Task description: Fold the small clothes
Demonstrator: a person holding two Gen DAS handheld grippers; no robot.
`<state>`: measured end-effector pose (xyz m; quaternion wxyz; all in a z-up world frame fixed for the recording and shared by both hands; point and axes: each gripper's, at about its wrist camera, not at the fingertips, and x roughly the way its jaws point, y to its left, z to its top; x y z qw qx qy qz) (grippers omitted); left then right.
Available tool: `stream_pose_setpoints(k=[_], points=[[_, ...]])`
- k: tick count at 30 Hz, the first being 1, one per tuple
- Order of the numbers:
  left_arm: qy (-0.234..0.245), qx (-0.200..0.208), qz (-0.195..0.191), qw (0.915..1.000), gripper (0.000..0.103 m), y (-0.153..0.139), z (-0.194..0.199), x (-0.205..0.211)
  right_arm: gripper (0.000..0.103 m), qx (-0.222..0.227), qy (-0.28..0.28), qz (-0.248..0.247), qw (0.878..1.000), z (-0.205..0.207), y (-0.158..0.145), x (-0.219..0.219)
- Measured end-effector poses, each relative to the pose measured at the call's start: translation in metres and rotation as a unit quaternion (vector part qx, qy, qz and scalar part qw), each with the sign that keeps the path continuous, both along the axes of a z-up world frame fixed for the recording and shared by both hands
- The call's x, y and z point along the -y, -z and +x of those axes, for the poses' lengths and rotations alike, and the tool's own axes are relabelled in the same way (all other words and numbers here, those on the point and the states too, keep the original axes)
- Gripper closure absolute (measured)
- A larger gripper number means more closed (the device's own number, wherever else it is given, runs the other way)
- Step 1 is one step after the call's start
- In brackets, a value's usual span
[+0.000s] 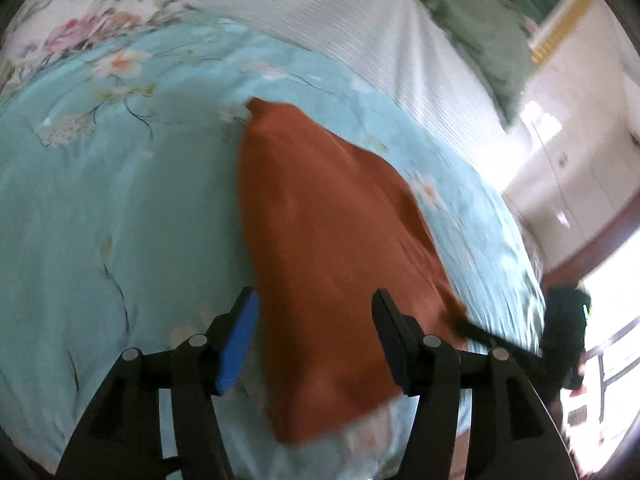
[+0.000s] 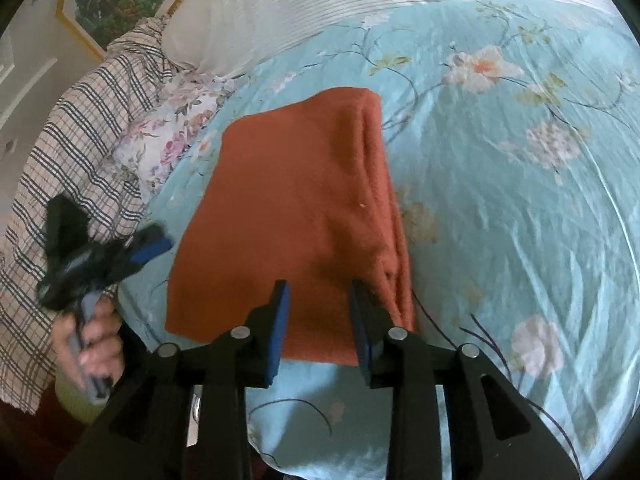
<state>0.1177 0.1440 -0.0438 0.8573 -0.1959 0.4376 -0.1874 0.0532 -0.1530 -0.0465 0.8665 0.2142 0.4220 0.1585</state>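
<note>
One bed [image 2: 500, 208] with a pale blue flowered cover fills both views; a striped pillow [image 2: 280, 4] and a plaid cloth [image 2: 80, 120] lie at its far side. On the cover lies the rust-orange garment [image 2: 296, 216], flat, with a doubled edge along its right side, so it looks already folded at least once. Left gripper [image 1: 316, 336] hovers over its near end, fingers spread, holding nothing. Right gripper [image 2: 320, 320] sits at the near hem, fingers also apart, not pinching. Likely step: between folds. Next move calls for both closing on near corners and carrying them to the far edge.
</note>
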Motion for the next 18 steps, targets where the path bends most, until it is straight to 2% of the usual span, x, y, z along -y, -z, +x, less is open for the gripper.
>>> stream_pose_setpoints(k=[5, 9, 10, 11, 14, 16, 18], points=[[-0.008, -0.030, -0.030, 0.9990, 0.043, 0.015, 0.068, -0.006, 0.069, 0.002, -0.009, 0.003, 1.000, 0.009, -0.002, -0.005], [-0.024, -0.049, -0.023, 0.9982, 0.041, 0.027, 0.125, -0.001, 0.068, -0.002, -0.007, 0.009, 1.000, 0.013, 0.000, 0.000], [-0.026, -0.054, -0.031, 0.9977, 0.044, 0.031, 0.139, -0.002, 0.068, -0.003, -0.006, 0.009, 1.000, 0.014, 0.001, 0.000], [-0.027, -0.058, -0.039, 0.9972, 0.053, 0.034, 0.149, -0.003, 0.068, -0.006, -0.007, 0.010, 1.000, 0.016, 0.003, 0.002], [-0.034, -0.066, -0.057, 0.9956, 0.069, 0.042, 0.176, -0.002, 0.068, -0.011, -0.011, 0.016, 1.000, 0.025, 0.007, 0.004], [-0.040, -0.061, -0.058, 0.9956, 0.075, 0.041, 0.187, -0.002, 0.068, -0.010, -0.012, 0.017, 1.000, 0.033, 0.007, 0.005], [-0.045, -0.051, -0.054, 0.9962, 0.077, 0.037, 0.196, -0.001, 0.068, -0.005, -0.013, 0.015, 1.000, 0.043, 0.004, 0.005]])
